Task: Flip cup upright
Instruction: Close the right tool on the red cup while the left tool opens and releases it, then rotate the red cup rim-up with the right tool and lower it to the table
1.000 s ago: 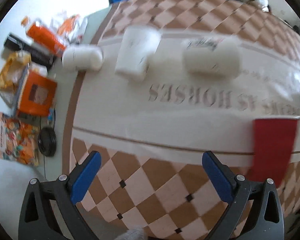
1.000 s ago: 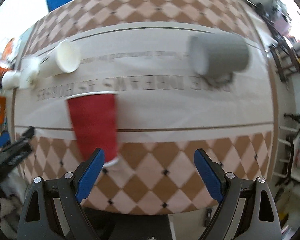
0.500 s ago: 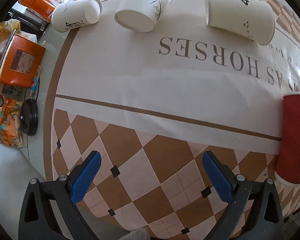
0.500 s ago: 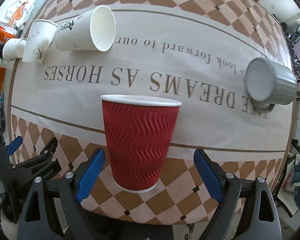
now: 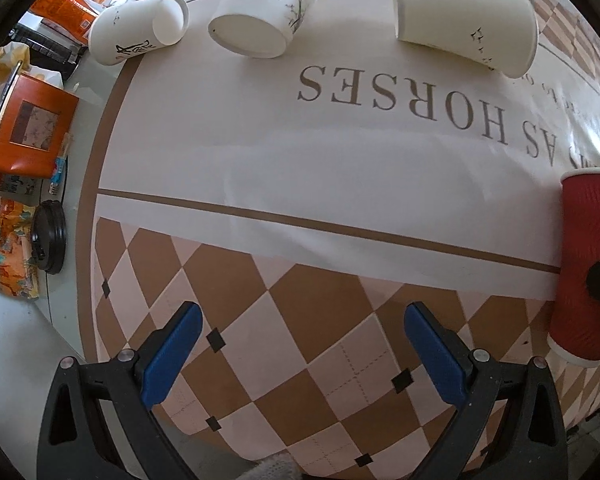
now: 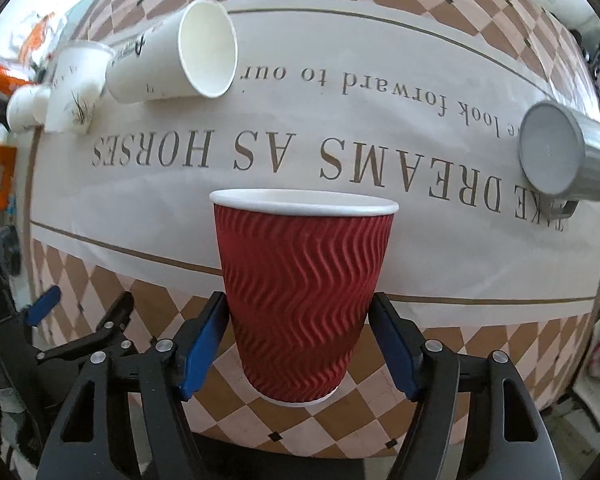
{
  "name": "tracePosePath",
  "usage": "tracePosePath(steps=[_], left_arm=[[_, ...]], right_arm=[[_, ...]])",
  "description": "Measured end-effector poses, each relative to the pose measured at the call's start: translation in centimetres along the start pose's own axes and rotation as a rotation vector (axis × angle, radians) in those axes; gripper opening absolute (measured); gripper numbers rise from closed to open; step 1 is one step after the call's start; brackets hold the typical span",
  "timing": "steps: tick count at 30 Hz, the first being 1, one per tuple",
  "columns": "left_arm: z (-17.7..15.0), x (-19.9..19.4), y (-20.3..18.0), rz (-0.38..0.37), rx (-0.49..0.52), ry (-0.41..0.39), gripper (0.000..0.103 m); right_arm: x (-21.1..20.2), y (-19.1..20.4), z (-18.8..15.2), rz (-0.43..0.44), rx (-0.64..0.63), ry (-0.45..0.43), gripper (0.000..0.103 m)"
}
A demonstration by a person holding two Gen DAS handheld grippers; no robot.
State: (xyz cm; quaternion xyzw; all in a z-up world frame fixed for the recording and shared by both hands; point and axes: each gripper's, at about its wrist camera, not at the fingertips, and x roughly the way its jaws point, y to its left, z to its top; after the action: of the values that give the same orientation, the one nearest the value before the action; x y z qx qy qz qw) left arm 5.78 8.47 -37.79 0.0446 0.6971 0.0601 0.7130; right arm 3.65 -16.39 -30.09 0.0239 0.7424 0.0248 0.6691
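Note:
A red ripple paper cup (image 6: 304,300) stands upright near the table's front edge, mouth up. My right gripper (image 6: 300,320) has its blue pads on both sides of the cup's lower half and is closed on it. The cup also shows at the right edge of the left wrist view (image 5: 588,264), with a dark fingertip of the right gripper across it. My left gripper (image 5: 300,344) is open and empty above the checkered cloth, to the left of the cup.
A white paper cup (image 6: 172,64) lies on its side at the back, with two more white cups (image 5: 272,4) (image 5: 140,36) near it. A grey mug (image 6: 564,152) lies on its side at right. Orange packets (image 5: 32,124) and a black lid (image 5: 50,236) sit at left.
My right gripper has moved up to the red cup and closed its jaws around it. The left gripper has come lower and closer to the table.

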Motion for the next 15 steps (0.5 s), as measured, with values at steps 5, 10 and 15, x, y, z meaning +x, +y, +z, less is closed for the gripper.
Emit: tracePosePath(steps=[5, 10, 15], left_arm=[[0.4, -0.4, -0.8, -0.033, -0.024, 0.005, 0.103], [1.3, -1.0, -1.9, -0.041, -0.033, -0.006, 0.103], [2.9, -1.2, -2.9, -0.036, -0.054, -0.026, 0.103]], right_arm=[[-2.4, -2.4, -1.0, 0.050, 0.056, -0.130, 0.073], [-4.6, -3.8, -0.1, 0.064, 0.082, -0.321, 0.073], [-5.4, -4.2, 2.8, 0.019, 0.059, -0.560, 0.073]])
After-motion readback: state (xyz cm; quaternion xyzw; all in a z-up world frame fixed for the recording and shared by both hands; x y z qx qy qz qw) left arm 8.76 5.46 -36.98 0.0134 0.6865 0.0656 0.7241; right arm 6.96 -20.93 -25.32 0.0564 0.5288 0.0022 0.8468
